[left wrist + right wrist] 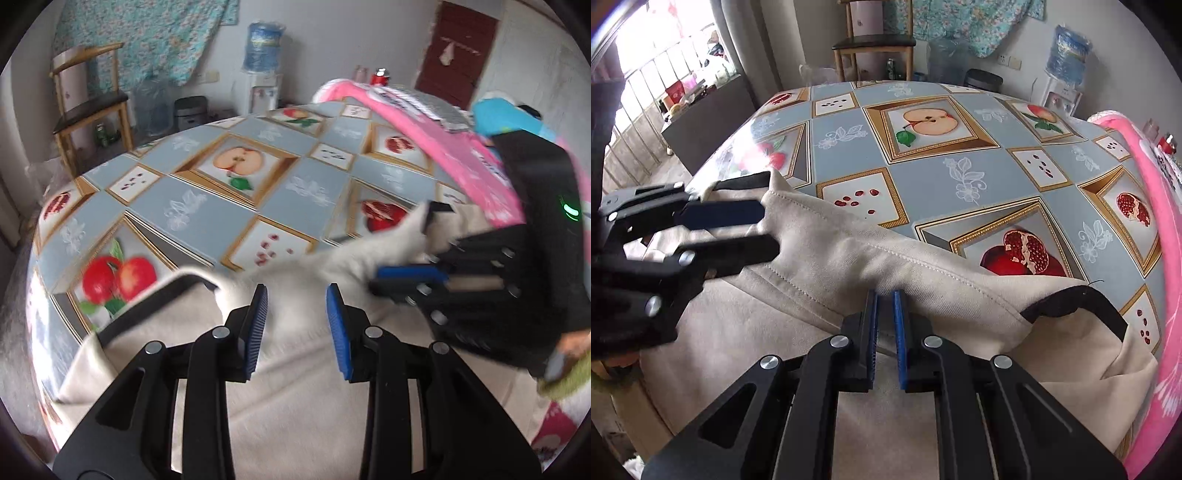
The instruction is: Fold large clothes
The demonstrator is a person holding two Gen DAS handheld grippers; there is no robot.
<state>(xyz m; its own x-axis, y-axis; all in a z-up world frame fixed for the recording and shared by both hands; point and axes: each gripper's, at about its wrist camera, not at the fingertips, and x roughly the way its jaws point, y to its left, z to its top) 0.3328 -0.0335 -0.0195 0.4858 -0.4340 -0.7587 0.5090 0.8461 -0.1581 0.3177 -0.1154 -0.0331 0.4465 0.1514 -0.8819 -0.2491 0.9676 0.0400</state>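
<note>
1. Spread over the near half of a table covered with a fruit-print tablecloth [960,177], a cream garment with black trim [849,258] lies partly doubled over, one folded ridge running across it from the black-edged corner at the far left toward the black-edged opening on the right.
2. Down at that ridge, the right gripper [885,299] shows its blue pads drawn nearly together, a thin fold of the cream cloth seemingly pinched between their tips; the contact itself sits at the edge of what the right wrist view shows.
3. Beside it, the left gripper [297,295] stands partly open over the same cloth, its jaws apart and nothing visibly clamped between them; motion blur in the left wrist view hides whether the tips brush the fabric.
4. Judging by its drape and visible topstitching, the garment is soft, limp and fairly light, with a brushed, non-slippery face, so it should sag and trail from any single pinch rather than hold a shape.
5. Stitched seams and the black-bound edges look like the firmest places to take hold, ideally two points well apart along one edge so the panel lifts evenly.
6. A pink item [1160,258] borders the table on the right, close to the garment's black-rimmed opening.
</note>
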